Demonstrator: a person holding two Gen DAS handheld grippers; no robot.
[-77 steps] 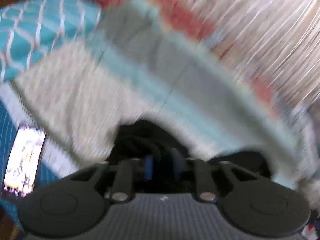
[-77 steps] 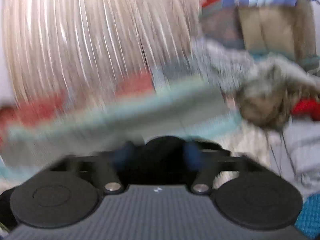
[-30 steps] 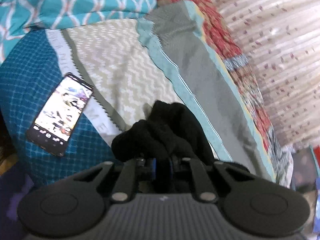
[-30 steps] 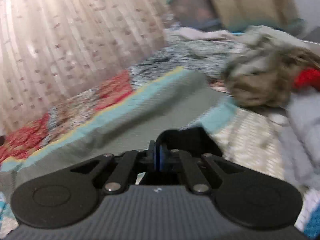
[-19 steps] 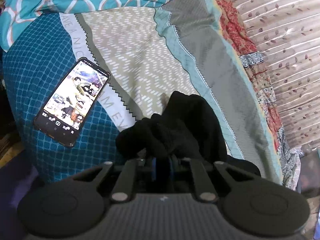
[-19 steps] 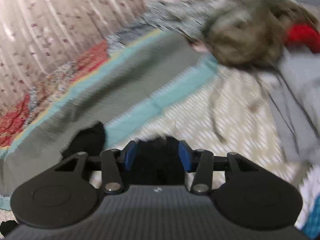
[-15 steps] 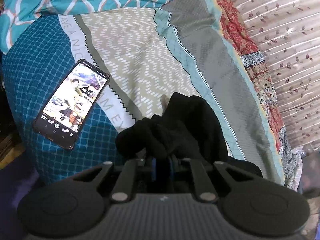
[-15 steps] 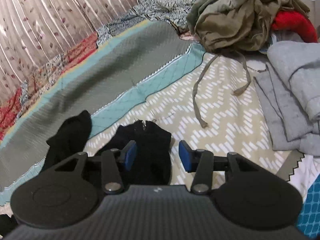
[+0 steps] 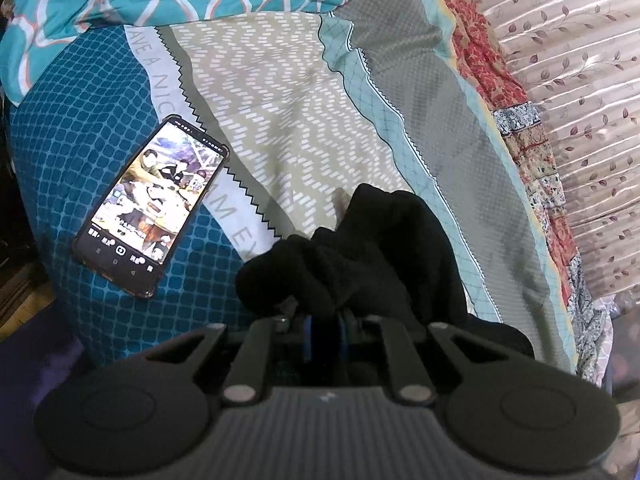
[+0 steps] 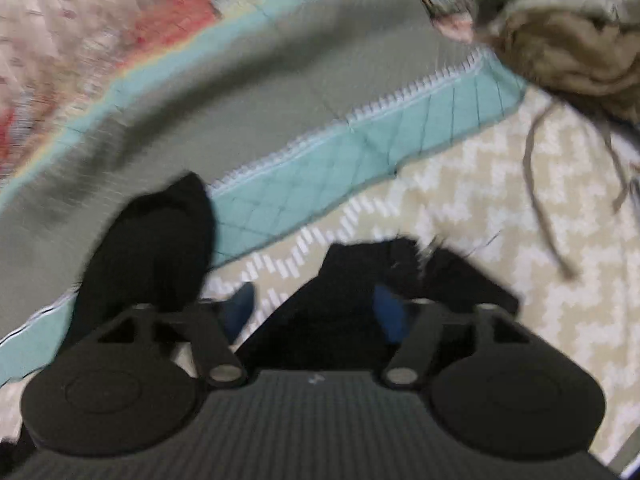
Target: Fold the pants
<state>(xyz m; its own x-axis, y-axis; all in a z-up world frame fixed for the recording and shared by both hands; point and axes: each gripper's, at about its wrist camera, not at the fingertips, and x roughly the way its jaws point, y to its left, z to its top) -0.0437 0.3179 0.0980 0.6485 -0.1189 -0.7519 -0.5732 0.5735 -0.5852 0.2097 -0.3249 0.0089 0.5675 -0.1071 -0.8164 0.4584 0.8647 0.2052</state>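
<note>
- Right in front of both grippers, the black pants [image 9: 384, 248] lie bunched on the bedspread [image 9: 304, 112].
- Soft, light and floppy, I think; they will sag, so grab a hem or the waist edge.
- Left gripper [image 9: 323, 322] is pinched tight on a clump of them.
- Right gripper [image 10: 316, 312] has just been opening; its pads sit apart, with cloth lying loose between them.
- Off to the left gripper's left lies a phone [image 9: 152, 204].

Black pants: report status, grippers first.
Left gripper shut on black pants. Right gripper open, jaws just widened, cloth between them, unpinched. Pants bunched on bedspread. Phone lies clear.
</note>
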